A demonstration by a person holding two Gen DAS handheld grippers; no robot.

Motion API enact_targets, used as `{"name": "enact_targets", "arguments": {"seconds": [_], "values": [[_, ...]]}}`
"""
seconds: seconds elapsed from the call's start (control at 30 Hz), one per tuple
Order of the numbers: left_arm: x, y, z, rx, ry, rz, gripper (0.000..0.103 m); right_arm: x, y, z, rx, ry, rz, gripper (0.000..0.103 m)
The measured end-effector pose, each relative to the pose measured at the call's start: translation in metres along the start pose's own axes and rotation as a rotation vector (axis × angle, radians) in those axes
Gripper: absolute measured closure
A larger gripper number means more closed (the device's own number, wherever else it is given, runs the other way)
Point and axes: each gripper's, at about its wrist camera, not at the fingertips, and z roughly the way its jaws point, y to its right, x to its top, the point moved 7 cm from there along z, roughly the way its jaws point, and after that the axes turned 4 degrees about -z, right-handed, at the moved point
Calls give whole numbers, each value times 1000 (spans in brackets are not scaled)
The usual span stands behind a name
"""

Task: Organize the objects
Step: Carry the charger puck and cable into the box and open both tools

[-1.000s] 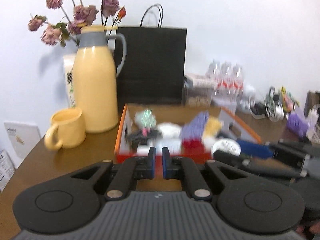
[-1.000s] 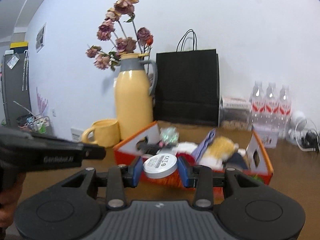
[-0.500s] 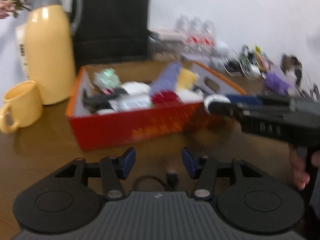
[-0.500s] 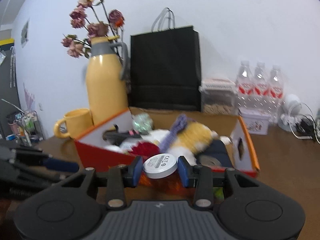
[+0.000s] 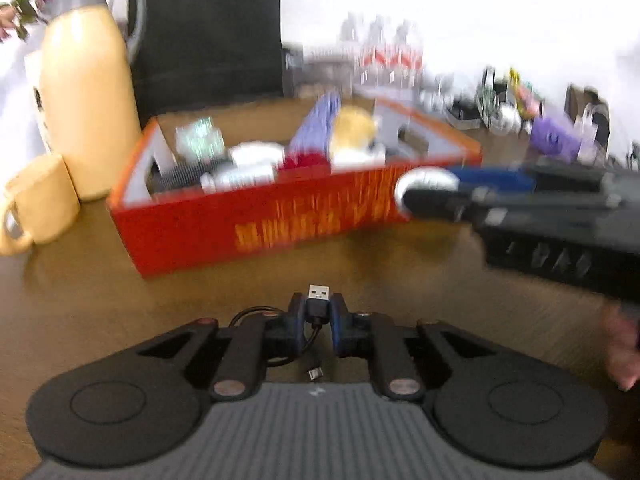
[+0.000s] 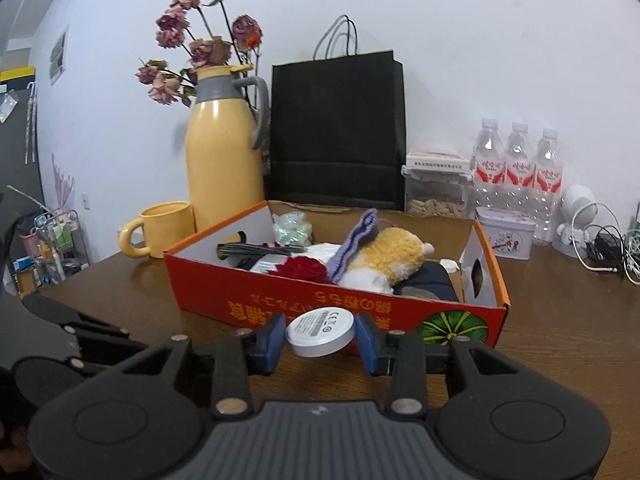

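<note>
An orange cardboard box (image 6: 248, 304) on the brown table holds a plush toy (image 6: 392, 256), a purple knit piece, a red item and other small things; it also shows, blurred, in the left wrist view (image 5: 208, 232). My right gripper (image 6: 321, 336) is shut on a round silver-white device (image 6: 321, 330), held in front of the box's near wall. My left gripper (image 5: 318, 320) is shut on a black USB cable (image 5: 318, 306) low over the table, the plug sticking out forward, in front of the box.
A yellow thermos jug (image 6: 224, 160) with dried flowers and a yellow mug (image 6: 164, 228) stand left of the box. A black paper bag (image 6: 336, 132) stands behind it. Water bottles (image 6: 516, 176), a tin (image 6: 506, 236) and cables lie at the right.
My left gripper opened, dropped toward the table in front of the box and closed on the USB cable. My right gripper kept the round device and shifted slightly right along the box front.
</note>
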Motion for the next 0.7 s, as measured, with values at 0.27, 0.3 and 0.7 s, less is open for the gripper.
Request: {"name": "enact_targets", "arguments": {"seconds": [0.27, 0.3, 0.7], "values": [[92, -24, -33, 82, 284, -86, 90, 45, -5, 1, -9, 96, -14, 66], [103, -29, -30, 88, 299, -109, 90, 52, -6, 5, -12, 102, -14, 66], [129, -63, 48, 103, 230, -187, 90, 73, -2, 92, -47, 55, -3, 66]]}}
